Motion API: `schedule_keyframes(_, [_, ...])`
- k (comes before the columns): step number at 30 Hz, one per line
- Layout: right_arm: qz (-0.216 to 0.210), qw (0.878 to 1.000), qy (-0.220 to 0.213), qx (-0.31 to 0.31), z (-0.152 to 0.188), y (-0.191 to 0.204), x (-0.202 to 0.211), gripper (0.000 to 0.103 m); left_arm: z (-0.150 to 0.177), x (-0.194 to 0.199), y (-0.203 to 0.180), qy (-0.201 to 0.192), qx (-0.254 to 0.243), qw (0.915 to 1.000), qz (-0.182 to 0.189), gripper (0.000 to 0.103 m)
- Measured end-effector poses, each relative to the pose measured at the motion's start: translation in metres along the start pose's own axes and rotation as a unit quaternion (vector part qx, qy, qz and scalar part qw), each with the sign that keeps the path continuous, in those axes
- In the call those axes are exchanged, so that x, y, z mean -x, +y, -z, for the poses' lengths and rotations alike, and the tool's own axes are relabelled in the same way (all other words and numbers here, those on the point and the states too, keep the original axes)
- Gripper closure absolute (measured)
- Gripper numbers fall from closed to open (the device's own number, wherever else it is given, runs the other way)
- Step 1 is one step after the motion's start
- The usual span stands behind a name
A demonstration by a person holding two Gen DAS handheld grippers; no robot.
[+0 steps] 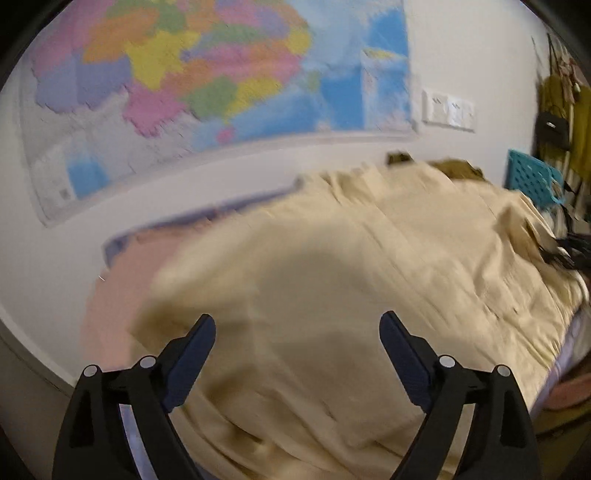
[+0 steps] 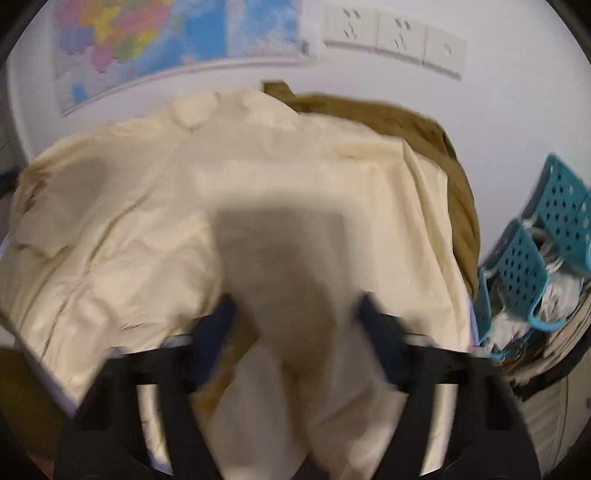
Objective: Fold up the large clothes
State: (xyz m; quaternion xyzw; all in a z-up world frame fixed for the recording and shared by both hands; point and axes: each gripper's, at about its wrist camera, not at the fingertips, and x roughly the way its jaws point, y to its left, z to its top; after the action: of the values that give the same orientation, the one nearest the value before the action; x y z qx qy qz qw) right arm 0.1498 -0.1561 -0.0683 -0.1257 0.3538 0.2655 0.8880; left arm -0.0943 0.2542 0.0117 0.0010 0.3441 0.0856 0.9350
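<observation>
A large cream garment (image 1: 351,266) lies spread over the table and fills most of both views; it also shows in the right wrist view (image 2: 280,192). My left gripper (image 1: 297,325) is open just above the cloth near its left front part, with nothing between the fingers. My right gripper (image 2: 295,306) is open over the cloth's near edge; a fold of cream cloth rises between its fingers, which do not close on it. Both views are motion-blurred.
An olive-brown garment (image 2: 424,125) lies behind the cream one against the white wall. A teal perforated basket (image 2: 546,236) with clutter stands at the right. A coloured map (image 1: 184,81) and wall sockets (image 2: 395,33) hang on the wall. Pink table surface (image 1: 118,280) shows at left.
</observation>
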Motion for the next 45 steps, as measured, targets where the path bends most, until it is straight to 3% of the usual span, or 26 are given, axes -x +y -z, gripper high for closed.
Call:
schedule_keyframes(1, [0.004, 1.000, 0.006, -0.003, -0.001, -0.007, -0.006, 0.087, 0.007, -0.001, -0.005, 0.007, 0.006, 0.9999, 0.004, 0.016])
schedule_keyframes(3, [0.005, 0.999, -0.005, -0.052, -0.004, -0.040, -0.008, 0.095, 0.023, -0.003, 0.003, 0.020, 0.024, 0.9994, 0.012, 0.016])
schedule_keyframes(5, [0.055, 0.991, -0.030, -0.120, -0.002, -0.086, 0.002, 0.096, 0.042, 0.001, 0.008, 0.029, 0.045, 0.9985, -0.004, 0.016])
schedule_keyframes(8, [0.012, 0.983, -0.018, -0.184, 0.007, -0.120, -0.005, 0.094, 0.066, 0.008, 0.030, 0.041, 0.091, 0.9947, -0.024, 0.016])
schedule_keyframes(11, [0.044, 0.988, 0.010, -0.150, 0.016, -0.103, -0.014, 0.074, 0.086, 0.001, 0.043, 0.061, 0.115, 0.9900, -0.055, 0.016])
schedule_keyframes(13, [0.037, 0.987, -0.007, -0.155, 0.022, -0.096, -0.002, 0.049, 0.094, -0.007, 0.043, 0.075, 0.113, 0.9881, -0.073, 0.016])
schedule_keyframes(15, [0.037, 0.985, -0.032, -0.164, 0.028, -0.087, 0.019, 0.043, 0.096, -0.014, 0.039, 0.085, 0.101, 0.9878, -0.083, 0.016])
schedule_keyframes(16, [0.029, 0.985, -0.050, -0.163, 0.032, -0.083, 0.033, 0.042, 0.099, -0.018, 0.035, 0.089, 0.088, 0.9877, -0.094, 0.019])
schedule_keyframes(17, [0.015, 0.985, -0.064, -0.161, 0.033, -0.080, 0.043, 0.041, 0.099, -0.021, 0.034, 0.088, 0.079, 0.9880, -0.100, 0.037])
schedule_keyframes(19, [-0.022, 0.986, -0.086, -0.139, 0.037, -0.064, 0.064, 0.041, 0.095, -0.022, 0.033, 0.089, 0.064, 0.9877, -0.111, 0.059])
schedule_keyframes(20, [-0.033, 0.988, -0.092, -0.120, 0.039, -0.055, 0.072, 0.041, 0.091, -0.020, 0.037, 0.089, 0.056, 0.9856, -0.132, 0.081])
schedule_keyframes(22, [-0.066, 0.990, -0.101, -0.074, 0.042, -0.026, 0.086, 0.041, 0.080, -0.011, 0.057, 0.093, 0.062, 0.9750, -0.192, 0.085])
schedule_keyframes(24, [-0.106, 0.989, -0.101, -0.030, 0.043, 0.002, 0.093, 0.041, 0.071, -0.004, 0.082, 0.111, 0.069, 0.9471, -0.293, 0.083])
schedule_keyframes(25, [-0.115, 0.988, -0.101, -0.009, 0.043, 0.016, 0.094, 0.041, 0.067, 0.000, 0.091, 0.123, 0.070, 0.9307, -0.337, 0.074])
schedule_keyframes(26, [-0.125, 0.987, -0.101, 0.006, 0.044, 0.028, 0.094, 0.040, 0.065, 0.008, 0.092, 0.119, 0.071, 0.9274, -0.347, 0.056])
schedule_keyframes(27, [-0.151, 0.984, -0.094, 0.032, 0.045, 0.048, 0.091, 0.039, 0.063, 0.016, 0.089, 0.105, 0.074, 0.9339, -0.334, 0.047])
schedule_keyframes(28, [-0.160, 0.982, -0.090, 0.049, 0.046, 0.062, 0.088, 0.036, 0.061, 0.032, 0.078, 0.068, 0.078, 0.9575, -0.269, 0.035])
schedule_keyframes(29, [-0.166, 0.979, -0.084, 0.081, 0.048, 0.082, 0.083, 0.032, 0.061, 0.042, 0.066, 0.042, 0.076, 0.9747, -0.206, 0.031])
schedule_keyframes(30, [-0.168, 0.977, -0.080, 0.104, 0.050, 0.096, 0.080, 0.030, 0.062, 0.051, 0.051, 0.020, 0.068, 0.9875, -0.140, 0.029])
schedule_keyframes(31, [-0.166, 0.975, -0.077, 0.129, 0.053, 0.108, 0.076, 0.030, 0.065, 0.060, 0.032, -0.001, 0.050, 0.9960, -0.074, 0.020])
schedule_keyframes(32, [-0.155, 0.975, -0.073, 0.143, 0.055, 0.117, 0.071, 0.030, 0.067, 0.064, 0.015, -0.014, 0.033, 0.9986, -0.038, 0.013])
schedule_keyframes(35, [-0.143, 0.984, -0.054, 0.092, 0.058, 0.102, 0.060, 0.031, 0.079, 0.060, -0.038, -0.027, -0.033, 0.9984, 0.036, 0.010])
schedule_keyframes(39, [-0.122, 0.989, -0.074, -0.035, 0.073, 0.035, 0.073, 0.031, 0.100, 0.038, -0.072, 0.004, -0.097, 0.9940, 0.050, 0.009])
schedule_keyframes(41, [-0.107, 0.988, -0.071, -0.087, 0.088, 0.007, 0.078, 0.029, 0.108, 0.031, -0.072, 0.021, -0.093, 0.9929, 0.071, 0.008])
schedule_keyframes(43, [-0.098, 0.988, -0.051, -0.112, 0.097, -0.008, 0.068, 0.029, 0.115, 0.027, -0.074, 0.029, -0.094, 0.9928, 0.068, 0.007])
schedule_keyframes(45, [-0.112, 0.984, -0.023, -0.138, 0.104, -0.017, 0.048, 0.029, 0.112, 0.017, -0.075, 0.035, -0.079, 0.9933, 0.076, 0.007])
